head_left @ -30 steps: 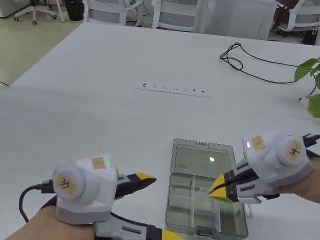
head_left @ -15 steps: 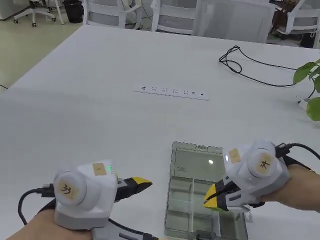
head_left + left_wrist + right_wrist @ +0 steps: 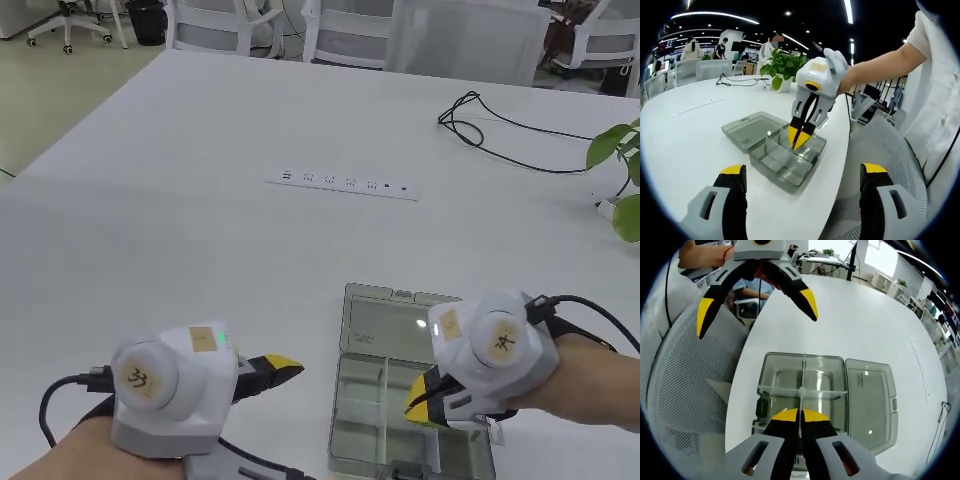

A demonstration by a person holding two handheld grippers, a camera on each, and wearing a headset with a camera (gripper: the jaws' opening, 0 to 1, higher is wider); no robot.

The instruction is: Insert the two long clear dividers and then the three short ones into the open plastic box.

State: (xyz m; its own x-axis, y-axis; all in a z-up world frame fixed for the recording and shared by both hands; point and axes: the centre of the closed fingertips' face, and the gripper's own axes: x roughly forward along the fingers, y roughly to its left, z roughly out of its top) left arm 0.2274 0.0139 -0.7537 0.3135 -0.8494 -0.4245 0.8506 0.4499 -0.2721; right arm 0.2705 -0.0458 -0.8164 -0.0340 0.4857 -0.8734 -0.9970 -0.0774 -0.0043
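Note:
The clear plastic box point(image 3: 372, 420) lies open at the table's near edge, its lid point(image 3: 400, 322) folded back flat. My right gripper point(image 3: 420, 408) is down in the box base. In the right gripper view it point(image 3: 800, 416) is shut on a thin clear divider point(image 3: 803, 371) that stands on edge in the box and crosses another clear divider point(image 3: 780, 389). My left gripper point(image 3: 802, 170) is wide open and holds nothing. It hovers left of the box point(image 3: 782, 157), with one fingertip point(image 3: 280, 367) pointing towards it. In the left gripper view the right gripper point(image 3: 800, 136) points down into the base.
A white power strip point(image 3: 345, 183) lies mid-table. A black cable point(image 3: 500, 125) loops at the far right, beside a green plant point(image 3: 622, 170). Office chairs point(image 3: 345, 30) line the far edge. The table's near edge runs just behind the box.
My right gripper has moved left and down, further over the box base. The left gripper has stayed about where it was, still open.

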